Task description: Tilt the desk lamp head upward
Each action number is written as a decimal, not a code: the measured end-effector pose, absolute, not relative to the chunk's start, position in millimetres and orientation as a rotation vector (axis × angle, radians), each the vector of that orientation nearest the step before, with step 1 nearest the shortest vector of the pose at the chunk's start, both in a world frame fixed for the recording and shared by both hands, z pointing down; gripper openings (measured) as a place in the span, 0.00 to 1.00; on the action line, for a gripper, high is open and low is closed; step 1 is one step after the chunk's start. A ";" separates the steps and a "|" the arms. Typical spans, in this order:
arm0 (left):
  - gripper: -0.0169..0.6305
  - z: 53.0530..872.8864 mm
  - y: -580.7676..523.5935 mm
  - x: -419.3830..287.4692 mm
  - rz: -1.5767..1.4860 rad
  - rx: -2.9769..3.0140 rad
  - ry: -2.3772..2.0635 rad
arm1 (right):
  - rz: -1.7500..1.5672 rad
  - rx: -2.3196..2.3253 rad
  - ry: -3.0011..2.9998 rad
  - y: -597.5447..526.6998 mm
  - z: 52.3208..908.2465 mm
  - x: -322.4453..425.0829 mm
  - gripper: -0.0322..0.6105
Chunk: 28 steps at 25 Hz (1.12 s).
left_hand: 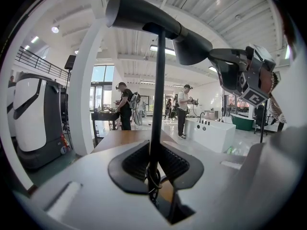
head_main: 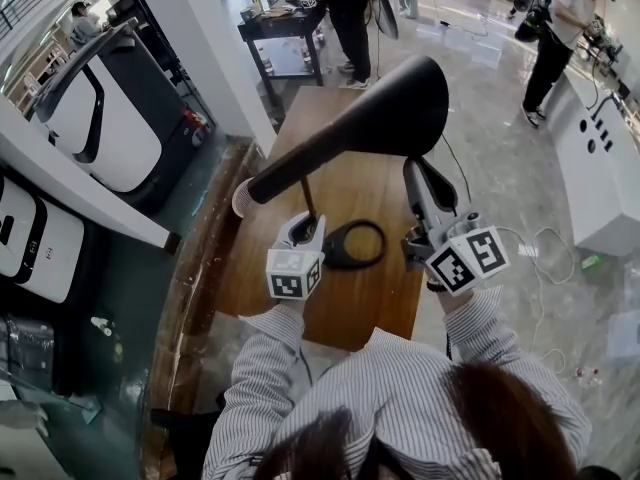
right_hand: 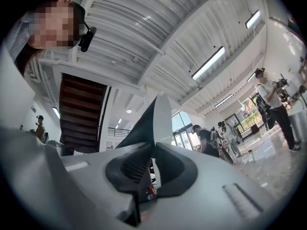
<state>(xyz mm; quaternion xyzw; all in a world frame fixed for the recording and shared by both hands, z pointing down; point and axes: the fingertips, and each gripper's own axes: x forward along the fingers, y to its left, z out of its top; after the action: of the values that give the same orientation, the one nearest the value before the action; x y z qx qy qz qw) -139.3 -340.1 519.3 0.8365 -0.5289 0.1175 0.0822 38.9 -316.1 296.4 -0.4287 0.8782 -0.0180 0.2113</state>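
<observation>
A glossy grey floor (head_main: 490,118) runs through a bright hall under a white ribbed ceiling (right_hand: 144,28) with strip lights (right_hand: 208,63). A white column (head_main: 195,38) rises just beside the wooden surface (head_main: 345,303). White-and-black machines (head_main: 95,118) stand along the left. Farther back, people (head_main: 348,13) stand at a dark table (head_main: 280,23), with tall windows (left_hand: 98,78) beyond. A white counter (head_main: 600,178) sits on the right, and a dark staircase (right_hand: 79,109) is also in sight.

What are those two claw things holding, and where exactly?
The left gripper has its jaws clamped on the thin lamp stem. The right gripper has its jaws pinching the lamp head at its rim.
</observation>
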 end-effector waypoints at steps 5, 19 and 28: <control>0.12 521.4 -340.0 -140.6 0.357 2.502 -1.587 | 0.024 -1.187 2.451 -314.3 281.9 36.1 0.09; 0.11 522.2 -340.2 -137.9 0.386 2.507 -1.592 | 0.235 -1.186 2.505 -309.3 247.2 29.6 0.09; 0.11 523.5 -339.7 -136.9 0.386 2.509 -1.561 | 0.295 -1.197 2.524 -306.6 245.2 29.4 0.09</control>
<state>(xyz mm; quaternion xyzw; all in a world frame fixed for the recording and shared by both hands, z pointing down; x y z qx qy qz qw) -136.9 -339.7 523.5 0.8391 -0.5222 0.1290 0.0807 29.4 -306.6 245.2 -0.4202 0.8862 0.1034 0.1656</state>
